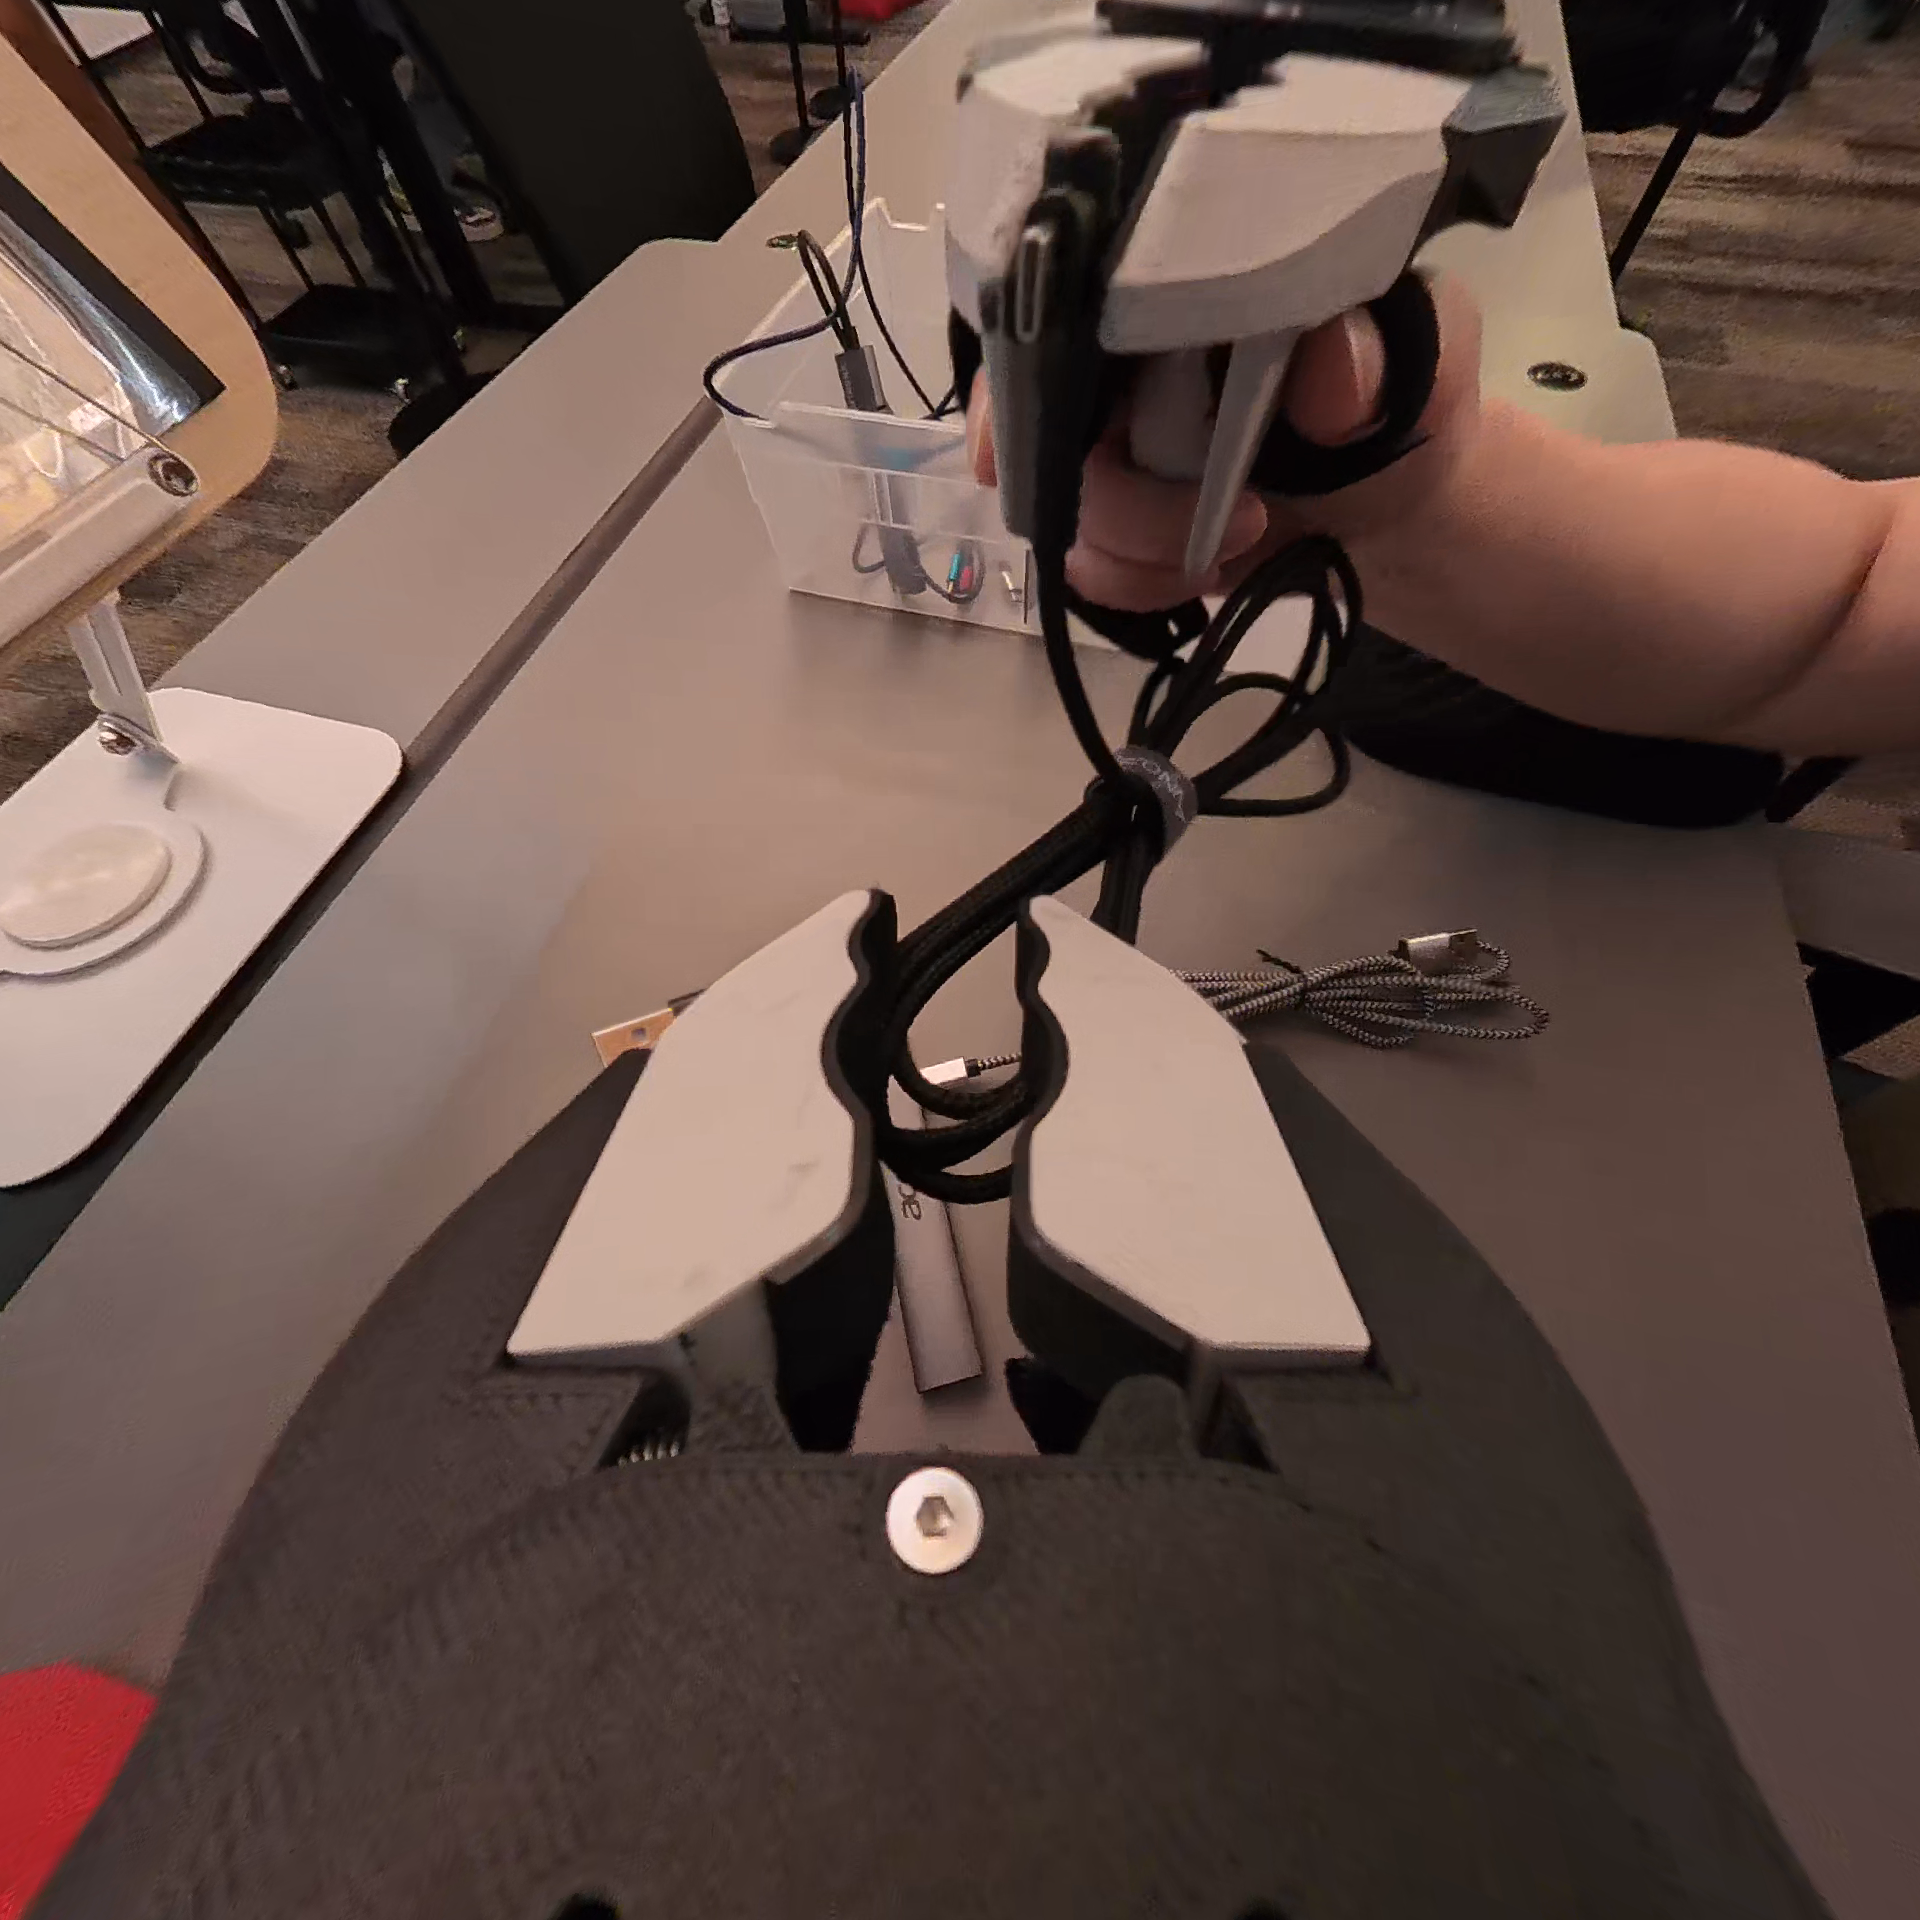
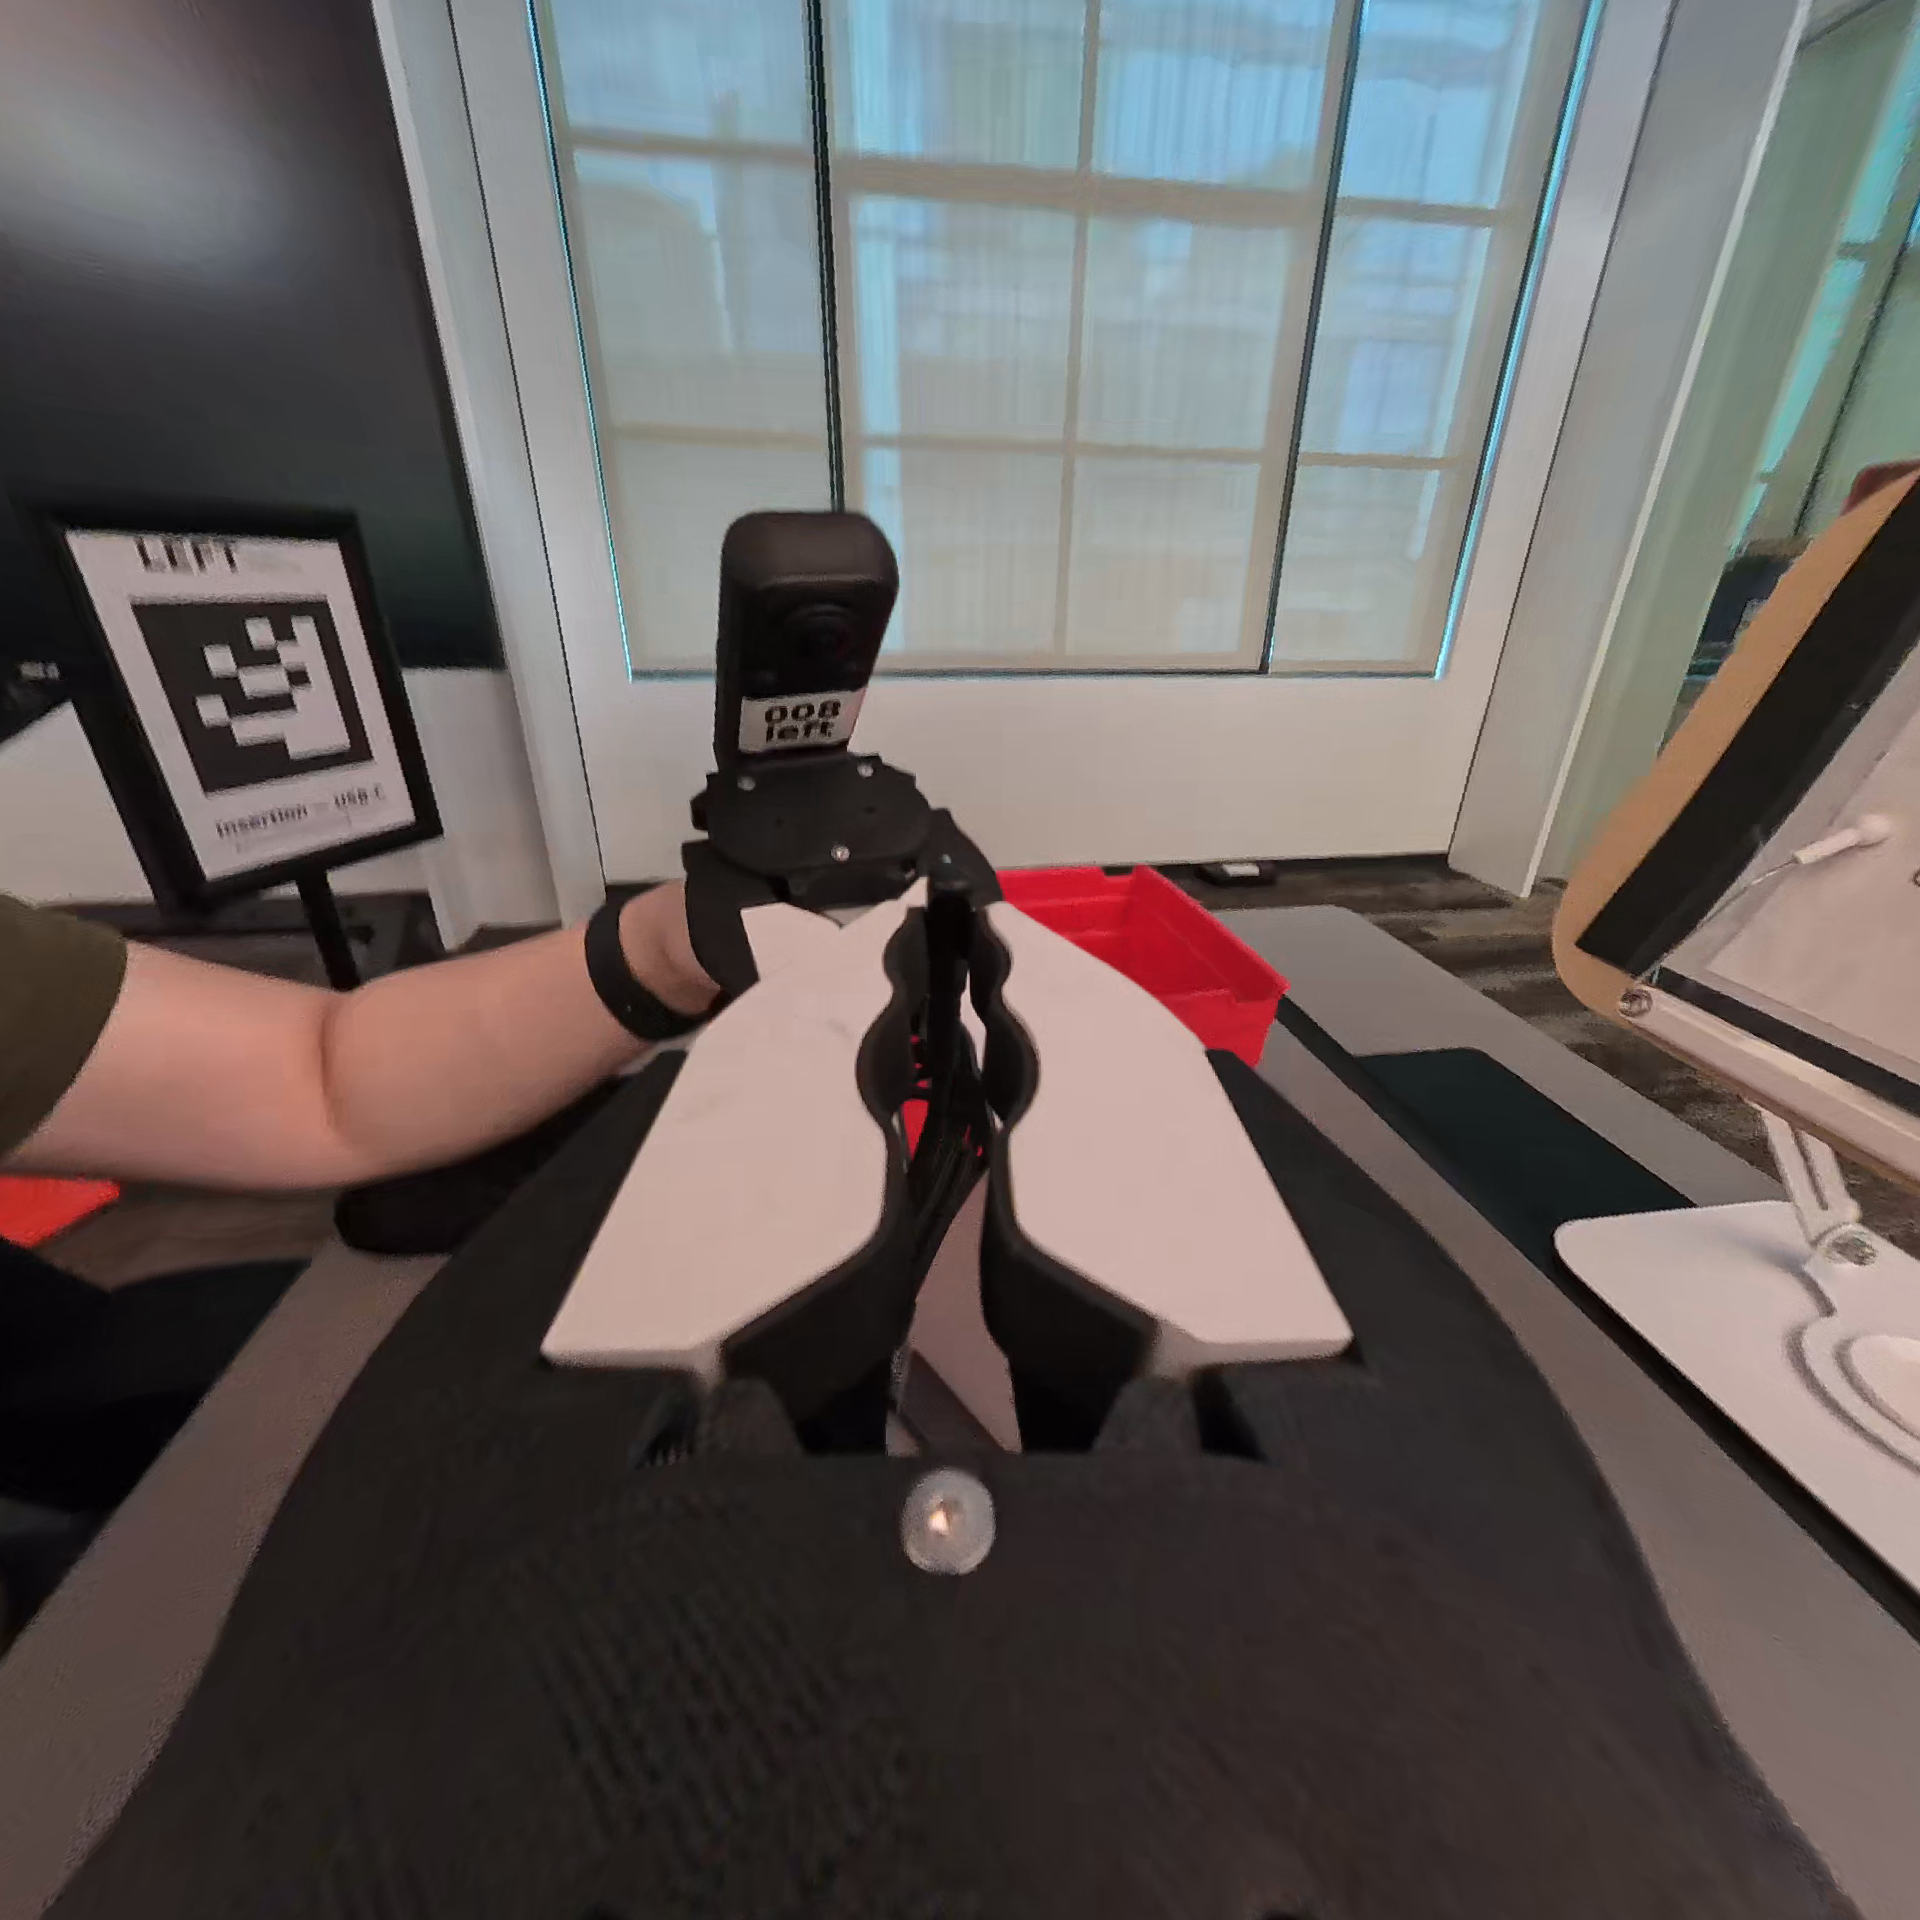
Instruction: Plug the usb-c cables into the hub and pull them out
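Observation:
My right gripper [image 1: 1049, 312] is raised above the table in the left wrist view, shut on the USB-C plug [image 1: 1034, 281] of a black braided cable [image 1: 1070, 665]. The cable hangs down to a bundle tied with a strap [image 1: 1148, 790]. The bundle's loops lie between the fingers of my left gripper [image 1: 956, 945], which stand apart. The slim grey hub [image 1: 935, 1288] lies on the table under that gap. In the right wrist view my right gripper [image 2: 945, 935] pinches the black plug [image 2: 948, 925], with the left gripper [image 2: 821, 831] behind it.
A grey-white braided cable [image 1: 1361, 1003] lies right of the hub. A clear bin [image 1: 862, 488] holding cables stands farther back. A tablet stand with a white base [image 1: 156, 831] is at the left. A red bin [image 2: 1153, 956] and a marker sign [image 2: 249, 686] show beyond. Across from one pair of fingers to the other is roughly 8 centimeters. Measured from the fingertips, the slim grey hub [image 1: 935, 1288] is 15 centimeters or so from the left gripper and 25 centimeters from the right.

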Available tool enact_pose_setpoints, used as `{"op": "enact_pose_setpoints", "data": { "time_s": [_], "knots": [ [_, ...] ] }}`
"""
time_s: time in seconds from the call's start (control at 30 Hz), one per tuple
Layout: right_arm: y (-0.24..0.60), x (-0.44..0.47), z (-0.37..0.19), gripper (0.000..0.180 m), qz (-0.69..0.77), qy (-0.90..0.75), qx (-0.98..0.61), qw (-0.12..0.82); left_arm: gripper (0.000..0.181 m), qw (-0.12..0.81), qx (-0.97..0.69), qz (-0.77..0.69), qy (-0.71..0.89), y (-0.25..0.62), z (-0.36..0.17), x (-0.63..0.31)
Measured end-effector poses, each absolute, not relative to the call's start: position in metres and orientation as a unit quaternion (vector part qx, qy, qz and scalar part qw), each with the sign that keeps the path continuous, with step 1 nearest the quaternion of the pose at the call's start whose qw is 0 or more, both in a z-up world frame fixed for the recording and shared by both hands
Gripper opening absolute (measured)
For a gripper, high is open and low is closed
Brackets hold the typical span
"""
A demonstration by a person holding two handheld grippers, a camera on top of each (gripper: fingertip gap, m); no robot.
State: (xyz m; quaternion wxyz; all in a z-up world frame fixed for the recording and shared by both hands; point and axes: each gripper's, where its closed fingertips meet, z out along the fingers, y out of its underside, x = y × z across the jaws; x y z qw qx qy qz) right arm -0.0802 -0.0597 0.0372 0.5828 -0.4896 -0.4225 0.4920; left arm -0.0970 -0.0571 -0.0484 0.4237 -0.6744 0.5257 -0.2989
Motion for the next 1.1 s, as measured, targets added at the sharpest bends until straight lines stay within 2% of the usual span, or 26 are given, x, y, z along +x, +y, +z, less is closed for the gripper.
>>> {"op": "enact_pose_setpoints", "data": {
  "time_s": [0.27, 0.47, 0.57, 0.7, 0.77, 0.87, 1.1],
  "knots": [
    [-0.057, -0.074, 0.034, 0.008, 0.445, -0.456, -0.509, 0.579, 0.02, 0.438, -0.679, -0.257, 0.53, -0.053, -0.055, -0.089],
    [-0.072, -0.078, 0.022, 0.008, 0.417, -0.527, -0.497, 0.549, 0.018, 0.44, -0.663, -0.313, 0.519, -0.065, -0.035, -0.087],
    [-0.075, -0.078, 0.017, 0.008, 0.388, -0.552, -0.498, 0.545, 0.029, 0.448, -0.657, -0.325, 0.511, -0.068, -0.022, -0.091],
    [-0.071, -0.075, 0.017, 0.008, 0.363, -0.558, -0.503, 0.551, 0.058, 0.475, -0.673, -0.305, 0.478, -0.059, 0.0, -0.116],
    [-0.068, -0.071, 0.017, 0.008, 0.347, -0.56, -0.507, 0.555, 0.067, 0.478, -0.694, -0.306, 0.443, -0.052, 0.008, -0.132],
    [-0.062, -0.063, 0.021, 0.008, 0.322, -0.556, -0.513, 0.569, 0.07, 0.423, -0.756, -0.282, 0.412, -0.042, -0.015, -0.154],
    [-0.035, -0.033, 0.04, 0.008, 0.235, -0.504, -0.548, 0.625, 0.065, 0.22, -0.838, -0.193, 0.461, -0.049, -0.125, -0.138]
  ]
}}
